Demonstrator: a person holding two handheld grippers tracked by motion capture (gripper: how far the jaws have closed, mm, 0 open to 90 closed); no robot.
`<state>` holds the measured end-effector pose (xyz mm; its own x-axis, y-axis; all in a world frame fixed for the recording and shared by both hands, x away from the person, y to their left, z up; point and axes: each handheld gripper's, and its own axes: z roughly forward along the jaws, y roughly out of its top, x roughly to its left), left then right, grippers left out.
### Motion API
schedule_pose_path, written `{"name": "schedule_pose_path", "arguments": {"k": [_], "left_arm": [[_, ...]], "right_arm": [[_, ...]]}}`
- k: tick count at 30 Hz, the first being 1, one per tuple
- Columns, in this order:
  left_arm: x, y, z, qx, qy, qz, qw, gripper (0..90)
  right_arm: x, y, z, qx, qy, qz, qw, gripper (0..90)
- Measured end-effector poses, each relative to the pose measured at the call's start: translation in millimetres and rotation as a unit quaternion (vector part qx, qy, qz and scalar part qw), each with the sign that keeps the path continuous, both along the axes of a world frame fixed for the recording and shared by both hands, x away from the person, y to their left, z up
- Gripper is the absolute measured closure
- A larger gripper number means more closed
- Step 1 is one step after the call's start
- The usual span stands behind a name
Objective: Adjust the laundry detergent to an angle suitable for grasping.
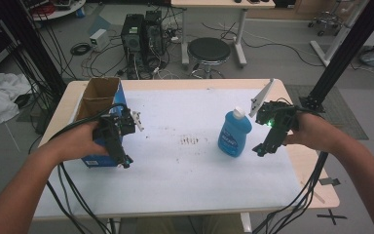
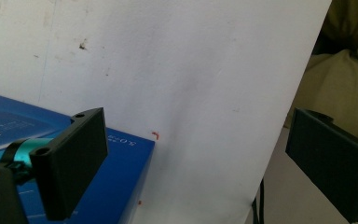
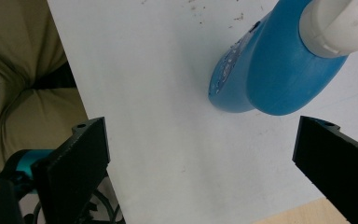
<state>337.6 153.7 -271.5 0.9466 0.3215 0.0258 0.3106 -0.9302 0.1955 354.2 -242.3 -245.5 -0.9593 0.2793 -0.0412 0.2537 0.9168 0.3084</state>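
On the white-covered table, an open blue cardboard box stands at my left gripper, a blue plastic bottle with white cap just beside my right gripper; both jaws apart, empty.

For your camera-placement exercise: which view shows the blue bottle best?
The high view: the blue bottle stands whole and upright on the white table. The right gripper view shows it close but cropped at the top edge. The left gripper view faces the blue box.
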Motion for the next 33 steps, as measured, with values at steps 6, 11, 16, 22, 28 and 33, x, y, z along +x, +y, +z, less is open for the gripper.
{"name": "schedule_pose_path", "arguments": {"k": [6,11,16,22,28,33], "left_arm": [[0.5,1.7,0.8,0.000,-0.003,0.001,1.0000,5.7],[1.3,2.4,0.6,0.000,-0.006,0.007,1.0000,5.7],[1.4,1.7,2.2,0.000,-0.011,0.009,0.9999,5.7],[0.2,-0.6,3.1,0.002,-0.016,0.007,0.9998,5.7],[1.7,-1.6,3.2,-0.001,-0.017,0.007,0.9998,5.7],[1.3,-2.5,2.4,0.000,-0.019,0.005,0.9998,5.7]], "right_arm": [[-1.7,-0.7,0.5,0.001,-0.001,-0.001,1.0000,2.8],[0.4,0.5,1.3,-0.005,0.000,0.000,1.0000,2.7],[0.5,1.4,3.1,-0.004,-0.002,0.003,1.0000,2.7],[-0.7,-0.8,3.8,-0.001,-0.004,0.000,1.0000,2.7],[-0.1,-1.6,4.9,-0.001,-0.005,-0.007,1.0000,2.7],[0.5,-3.8,5.0,-0.001,-0.008,-0.011,0.9999,2.7]]}}
